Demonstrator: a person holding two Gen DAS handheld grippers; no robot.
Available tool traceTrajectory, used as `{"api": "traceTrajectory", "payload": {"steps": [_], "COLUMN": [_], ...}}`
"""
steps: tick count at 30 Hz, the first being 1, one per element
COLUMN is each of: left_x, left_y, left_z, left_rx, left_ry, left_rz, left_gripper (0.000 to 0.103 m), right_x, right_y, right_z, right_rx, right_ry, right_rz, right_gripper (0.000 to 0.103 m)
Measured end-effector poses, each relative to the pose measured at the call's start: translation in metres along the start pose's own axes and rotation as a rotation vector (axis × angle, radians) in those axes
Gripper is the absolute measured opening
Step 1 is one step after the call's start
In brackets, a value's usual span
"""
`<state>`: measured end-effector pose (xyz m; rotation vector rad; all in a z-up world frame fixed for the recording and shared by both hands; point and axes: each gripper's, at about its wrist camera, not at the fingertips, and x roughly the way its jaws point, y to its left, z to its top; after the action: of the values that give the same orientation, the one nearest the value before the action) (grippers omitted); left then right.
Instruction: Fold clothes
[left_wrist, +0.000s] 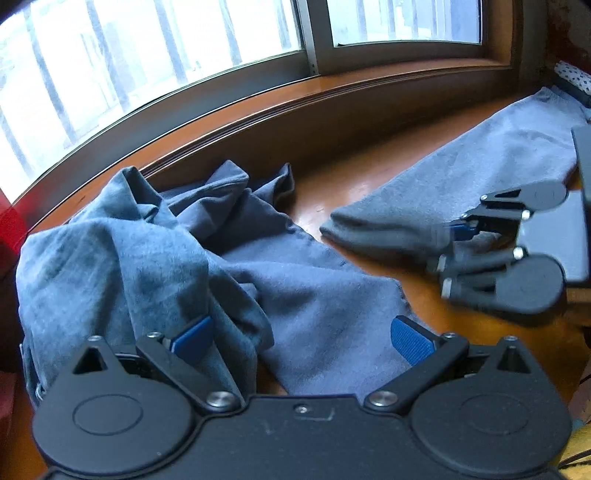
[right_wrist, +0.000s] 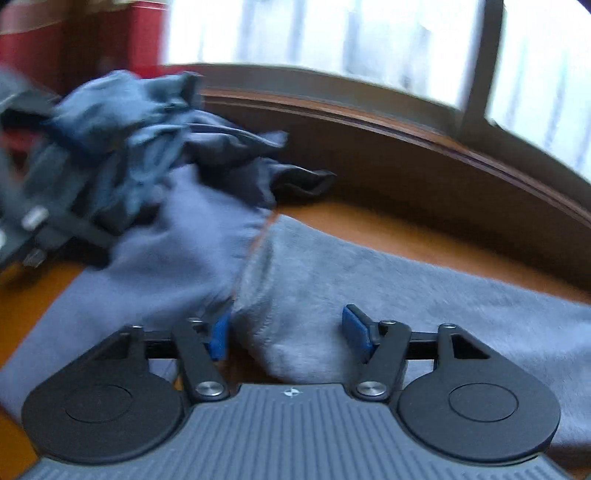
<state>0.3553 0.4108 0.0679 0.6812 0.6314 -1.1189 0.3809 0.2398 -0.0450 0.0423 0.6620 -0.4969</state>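
Setting: a wooden window bench (left_wrist: 354, 192) ran beneath a bright barred window (left_wrist: 147, 62), its raised sill along the far edge.

Clothes: a crumpled blue-grey garment (left_wrist: 147, 251) lay heaped toward the bench's left end, close under the sill; a flatter grey garment (left_wrist: 461, 184) stretched toward the right end, its near corner folded over on itself.

Left gripper: the left gripper (left_wrist: 303, 338) hovered over the near part of the crumpled heap, its blue pads (left_wrist: 412, 339) spread wide apart, cloth lying below and between them but nothing pinched.

Right gripper: the right gripper (right_wrist: 290, 334) sat low at the near edge of the grey garment, fingers parted, a hump of grey cloth bulging between the blue pads (right_wrist: 356, 332); the left pad touched the fabric's edge, the right pad stood clear of it.

Left wrist view only: it caught the right gripper (left_wrist: 456, 243) side-on at the bench's right, at the folded corner of the grey garment, and a dotted white cloth (left_wrist: 574, 75) at the far right corner.

Right wrist view only: it showed, through heavy blur, a strip of bare wood between the two garments, a dark sleeve-like end (right_wrist: 306, 182) trailing from the heap toward the sill, and something red (right_wrist: 33, 44) behind the left end.
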Motion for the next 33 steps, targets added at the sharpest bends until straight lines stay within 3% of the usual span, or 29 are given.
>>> {"api": "traceTrajectory", "payload": {"steps": [2,9,14,16,19,22,24,29,33], "left_x": [0.001,0.037,0.066,0.070,0.079,0.091,0.099,0.107,0.108], "left_y": [-0.003,-0.010,-0.024,-0.037,-0.064,-0.092,-0.107,-0.127,-0.129], "left_z": [0.003,0.034,0.067,0.084,0.106,0.119,0.120,0.109,0.103], "left_rx": [0.005,0.029,0.060,0.072,0.117,0.183,0.222,0.299,0.310], "left_ry": [-0.009,-0.041,-0.062,-0.096,-0.137,-0.141,-0.122,-0.072,-0.066], "left_rz": [-0.005,0.008,0.020,-0.001,-0.024,-0.030,-0.033,-0.029,-0.019], "left_gripper": [0.103,0.103,0.103,0.103,0.103,0.103,0.103,0.103,0.103], "right_x": [-0.003,-0.021,-0.050,-0.067,-0.077,-0.069,-0.069,-0.095,-0.112], "right_y": [-0.007,-0.068,-0.102,-0.116,-0.138,-0.156,-0.164,-0.171,-0.170], "right_z": [0.001,-0.014,-0.027,-0.032,-0.043,-0.063,-0.075,-0.088,-0.084], "right_rx": [0.054,0.579,0.782,0.809,0.820,0.841,0.859,0.845,0.751], "right_ry": [0.000,-0.113,-0.251,-0.312,-0.316,-0.236,-0.199,-0.239,-0.286], "right_rz": [0.010,0.221,0.242,0.215,0.157,0.044,-0.031,-0.075,-0.141], "right_gripper": [0.024,0.024,0.025,0.025,0.028,0.051,0.056,0.068,0.069]}}
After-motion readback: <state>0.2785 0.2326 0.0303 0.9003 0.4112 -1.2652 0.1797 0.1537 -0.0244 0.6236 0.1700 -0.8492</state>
